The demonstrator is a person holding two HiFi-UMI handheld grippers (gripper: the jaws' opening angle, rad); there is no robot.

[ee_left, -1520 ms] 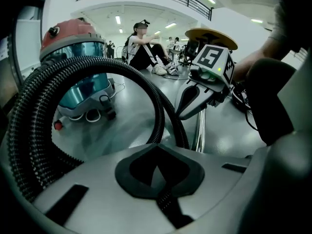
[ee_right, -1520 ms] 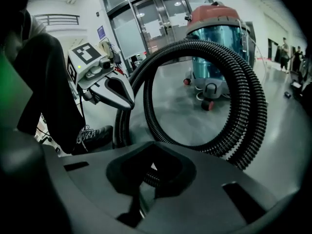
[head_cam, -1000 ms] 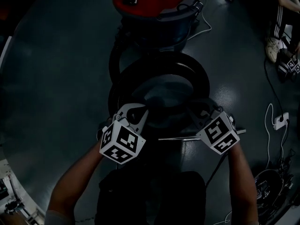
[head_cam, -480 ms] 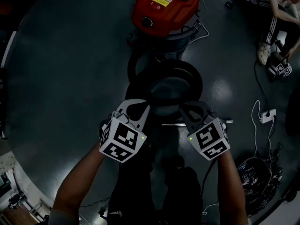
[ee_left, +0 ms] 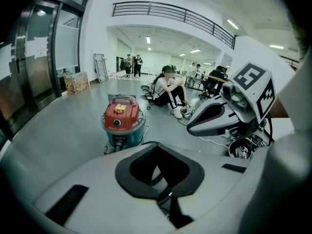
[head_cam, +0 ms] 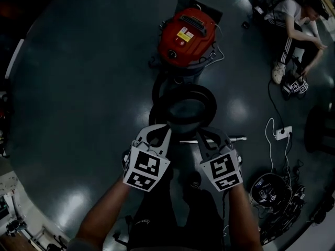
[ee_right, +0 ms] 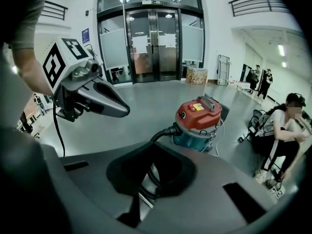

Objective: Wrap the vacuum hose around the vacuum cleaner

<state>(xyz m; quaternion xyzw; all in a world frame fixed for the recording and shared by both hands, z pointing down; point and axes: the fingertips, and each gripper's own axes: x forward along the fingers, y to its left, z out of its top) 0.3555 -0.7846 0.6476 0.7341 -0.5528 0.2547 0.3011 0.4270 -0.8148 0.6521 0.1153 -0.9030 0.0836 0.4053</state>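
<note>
The vacuum cleaner (head_cam: 187,33), with a red top and a teal drum, stands on the dark floor ahead of me. Its black hose (head_cam: 183,104) leaves the front of the drum and lies in a loose coil on the floor between the vacuum and my grippers. A metal wand (head_cam: 222,138) lies across the floor by the coil's near side. My left gripper (head_cam: 158,132) and right gripper (head_cam: 208,136) are held side by side over the coil's near edge, both shut with nothing in them. The left gripper view shows the vacuum (ee_left: 123,118); the right gripper view shows the hose (ee_right: 163,133) at its drum.
A person (head_cam: 293,20) sits on the floor at the back right, with a marker cube (head_cam: 294,86) by their feet. A white power strip and cable (head_cam: 282,132) and a heap of cables and gear (head_cam: 272,192) lie to my right. Glass doors (ee_right: 156,43) stand beyond.
The vacuum and coil have slid down the head view and look smaller and farther. My two grippers have drawn closer together and stay shut.
</note>
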